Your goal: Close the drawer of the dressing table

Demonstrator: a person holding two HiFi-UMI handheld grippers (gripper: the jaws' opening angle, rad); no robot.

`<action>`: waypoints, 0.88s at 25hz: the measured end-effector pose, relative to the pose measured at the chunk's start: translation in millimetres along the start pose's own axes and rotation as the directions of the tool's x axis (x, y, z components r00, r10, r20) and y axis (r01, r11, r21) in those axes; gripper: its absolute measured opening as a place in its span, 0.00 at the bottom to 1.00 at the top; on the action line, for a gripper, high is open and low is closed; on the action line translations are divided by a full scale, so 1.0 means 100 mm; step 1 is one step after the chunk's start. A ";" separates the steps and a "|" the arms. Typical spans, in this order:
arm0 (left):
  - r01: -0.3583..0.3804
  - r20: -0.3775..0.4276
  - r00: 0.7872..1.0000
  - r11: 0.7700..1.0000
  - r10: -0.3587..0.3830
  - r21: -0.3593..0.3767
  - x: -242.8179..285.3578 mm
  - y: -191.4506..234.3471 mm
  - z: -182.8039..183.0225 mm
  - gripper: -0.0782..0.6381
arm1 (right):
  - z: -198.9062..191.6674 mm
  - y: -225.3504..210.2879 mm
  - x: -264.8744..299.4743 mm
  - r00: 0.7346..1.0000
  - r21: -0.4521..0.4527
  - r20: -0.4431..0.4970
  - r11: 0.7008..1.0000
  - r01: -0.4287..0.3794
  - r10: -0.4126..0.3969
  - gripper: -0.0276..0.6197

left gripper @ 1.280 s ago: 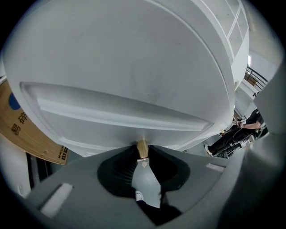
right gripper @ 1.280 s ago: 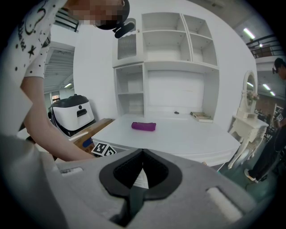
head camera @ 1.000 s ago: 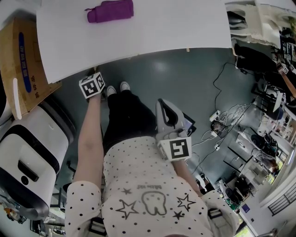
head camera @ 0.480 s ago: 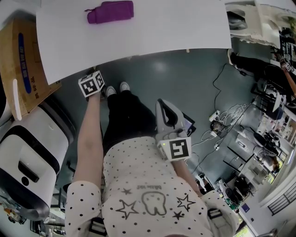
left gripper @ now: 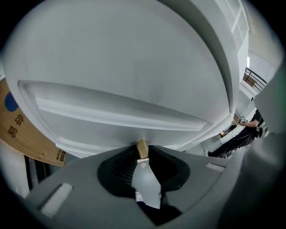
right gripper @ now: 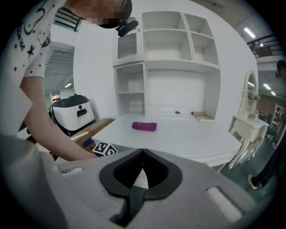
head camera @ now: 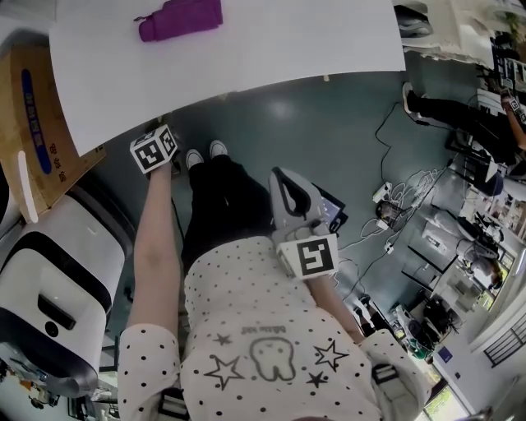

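Note:
The white drawer front (left gripper: 125, 89) of the dressing table fills the left gripper view. Its small brass knob (left gripper: 142, 147) sits between the tips of my left gripper (left gripper: 142, 155), whose jaws are shut on it. In the head view only that gripper's marker cube (head camera: 154, 149) shows, at the near edge of the white tabletop (head camera: 271, 49); the drawer itself is hidden beneath. My right gripper (head camera: 282, 177) hangs in front of the person's torso, away from the table. In its own view that right gripper (right gripper: 142, 154) has its tips together with nothing held.
A purple pouch (head camera: 181, 18) lies on the tabletop. A cardboard box (head camera: 33, 107) and a white appliance (head camera: 49, 288) stand at the left. Cables (head camera: 394, 197) trail over the floor at the right. White shelves (right gripper: 174, 58) rise behind the table.
The head view has shifted slightly; neither gripper has visibly moved relative to the table.

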State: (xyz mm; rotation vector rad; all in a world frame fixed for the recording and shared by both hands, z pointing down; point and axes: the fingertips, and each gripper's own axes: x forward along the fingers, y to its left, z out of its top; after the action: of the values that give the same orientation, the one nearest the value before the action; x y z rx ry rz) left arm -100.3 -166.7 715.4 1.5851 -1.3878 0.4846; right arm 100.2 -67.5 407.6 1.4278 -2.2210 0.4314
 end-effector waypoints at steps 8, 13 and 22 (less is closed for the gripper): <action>0.082 0.028 0.996 0.994 -0.080 -0.070 0.01 0.00 -0.01 0.24 | -0.02 -0.04 -0.06 1.000 0.016 -0.018 1.000 0.011 -0.011 0.05; 0.120 0.016 0.993 0.992 -0.120 -0.049 -0.10 -0.04 -0.08 0.24 | -0.05 -0.05 -0.12 1.000 0.000 -0.001 1.000 0.001 -0.001 0.05; 0.071 0.128 0.990 0.995 -0.063 -0.067 -0.63 0.11 -0.11 0.13 | -0.02 0.05 -0.17 0.998 0.002 0.047 0.999 -0.048 0.048 0.05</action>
State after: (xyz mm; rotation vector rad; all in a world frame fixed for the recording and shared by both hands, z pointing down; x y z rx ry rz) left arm -125.3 -122.2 675.3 1.6217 -1.4246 0.2962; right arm 101.7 -51.2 400.5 1.4023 -2.2972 0.4212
